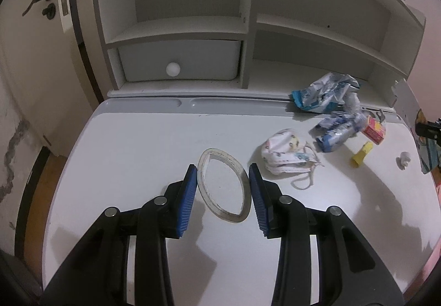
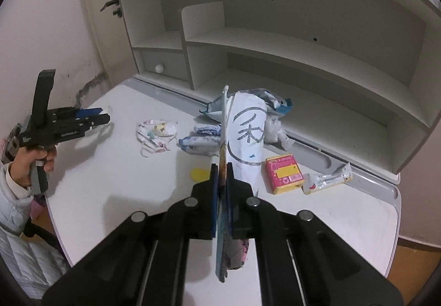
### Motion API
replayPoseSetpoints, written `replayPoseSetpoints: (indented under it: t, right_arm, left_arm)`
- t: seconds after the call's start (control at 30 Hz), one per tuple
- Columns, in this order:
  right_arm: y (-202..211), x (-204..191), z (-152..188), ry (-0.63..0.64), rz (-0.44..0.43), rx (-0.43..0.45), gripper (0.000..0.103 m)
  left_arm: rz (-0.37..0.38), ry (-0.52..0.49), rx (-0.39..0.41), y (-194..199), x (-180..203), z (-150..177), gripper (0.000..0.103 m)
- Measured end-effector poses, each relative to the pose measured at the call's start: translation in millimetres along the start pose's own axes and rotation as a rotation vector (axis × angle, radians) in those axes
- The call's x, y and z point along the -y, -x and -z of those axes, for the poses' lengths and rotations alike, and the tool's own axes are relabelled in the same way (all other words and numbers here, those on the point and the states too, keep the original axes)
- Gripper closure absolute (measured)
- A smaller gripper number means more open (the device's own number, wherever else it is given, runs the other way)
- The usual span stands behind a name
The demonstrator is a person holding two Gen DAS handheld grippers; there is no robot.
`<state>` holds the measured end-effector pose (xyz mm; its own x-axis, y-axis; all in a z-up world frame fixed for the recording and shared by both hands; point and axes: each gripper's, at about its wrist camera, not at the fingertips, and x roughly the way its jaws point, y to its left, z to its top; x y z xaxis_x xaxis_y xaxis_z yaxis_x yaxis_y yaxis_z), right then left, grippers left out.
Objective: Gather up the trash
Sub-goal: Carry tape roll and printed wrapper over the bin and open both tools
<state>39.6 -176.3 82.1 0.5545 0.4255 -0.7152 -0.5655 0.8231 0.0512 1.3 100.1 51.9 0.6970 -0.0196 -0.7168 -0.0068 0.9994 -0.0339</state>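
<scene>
A white desk (image 1: 132,157) filled most of both views, with a white shelf unit (image 1: 248,30) standing along its far edge at twelve o'clock; a drawer with a round knob (image 1: 173,69) sat in the unit's lower left bay.

The left gripper (image 1: 223,190) hovered low over the desk with its jaws wide apart, the blue pads (image 1: 187,201) flanking a flattened tape ring (image 1: 223,188) that lay on the desk between them; whether the pads touched the ring could not be told. In the right wrist view the same gripper (image 2: 97,116) appeared at nine o'clock, held in the person's hand (image 2: 30,162).

The right gripper (image 2: 222,168) was clamped tight on a thin, flat card (image 2: 223,124) seen edge-on, which rose upright from between its jaws toward twelve o'clock. Just beside the card a curled white paper sheet (image 2: 248,135) bore a circled ink mark.

The trash lay scattered at one to two o'clock of the left gripper. A crumpled blue-and-white wrapper (image 1: 325,94) rested against the shelf base, and a second crumpled wrapper (image 1: 339,129) lay near it. A printed face mask (image 1: 286,154) with loose ear loops sat just beside the tape ring's right side. A small red and yellow box (image 1: 374,133) lay near the second wrapper, and a small yellow piece (image 1: 361,154) and a tiny white scrap (image 1: 403,160) lay further right. In the right wrist view, a flat snack wrapper (image 2: 329,179) lay just right of the box.
</scene>
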Motion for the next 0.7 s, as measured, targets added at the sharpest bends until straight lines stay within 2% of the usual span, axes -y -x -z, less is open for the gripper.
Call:
replayPoseSetpoints:
  t: [0.2,0.37,0.57,0.67,0.7]
  right_arm:
    - [-2,4,17,-0.011,0.009,-0.023,0.097]
    - [16,14,28,-0.046,0.024,0.009,0.097]
    - [68,35,54,-0.105,0.084,0.065,0.097]
    - [104,50,78,-0.150,0.136,0.089,0.097]
    - [120,56,90,-0.171,0.165,0.096,0.097]
  left_arm:
    - [0.000,-0.027,0.014,10,14,-1,0.065]
    - [0.017,-0.067,0.036,22,37,-6,0.065]
    - [0.099,-0.163,0.088,45,100,-13,0.065]
    - [0.176,-0.238,0.116,61,150,-14,0.065]
    - [0.225,-0.278,0.125,69,178,-10,0.065]
